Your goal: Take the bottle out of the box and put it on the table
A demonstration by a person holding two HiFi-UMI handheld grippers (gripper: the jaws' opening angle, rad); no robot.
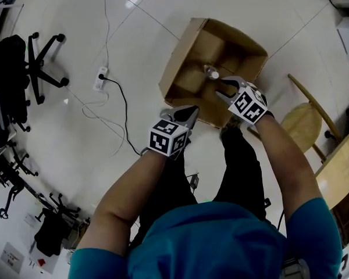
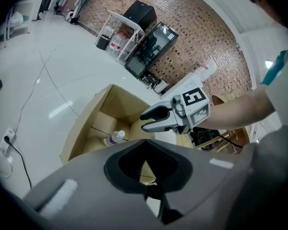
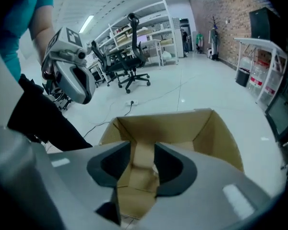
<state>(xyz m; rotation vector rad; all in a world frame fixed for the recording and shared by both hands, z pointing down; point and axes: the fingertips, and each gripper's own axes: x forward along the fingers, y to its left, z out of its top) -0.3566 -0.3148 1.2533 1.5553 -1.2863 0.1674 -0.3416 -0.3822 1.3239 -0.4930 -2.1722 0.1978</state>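
**Bottle in the box, fingers just above it**

The bottle (image 1: 211, 72) sits low inside the box (image 1: 179, 57). From the left gripper view it seems to lie tilted, cap up, against an inner cardboard flap, though I can't be sure of its pose. It is the only thing I can see in the box. The box is open at the top and stands on the floor (image 1: 122, 34).

My right gripper (image 1: 222, 90) hangs over the box mouth, close above the bottle. Its fingers are partly apart with only cardboard showing between them. My left gripper (image 1: 188, 113) is at the near rim of the box, fingers closed and empty.

What worries me:
- **Gap too narrow:** the right fingers may not be wide enough for the bottle. If they come down on top of it, they could push it flat or send it rolling into a corner.
- **Slipping:** the bottle is clear, smooth and round, so a pinch near the cap or off-centre could let it slip out on the way up.
- **Snagging:** a finger could catch on the flap or a wall.
- **Box moving:** the box looks light, so a nudge from the left gripper at the rim could slide it and spoil my aim.

What looks like the tabletop (image 1: 341, 170) is off to my right, beside a wooden chair (image 1: 302, 124).
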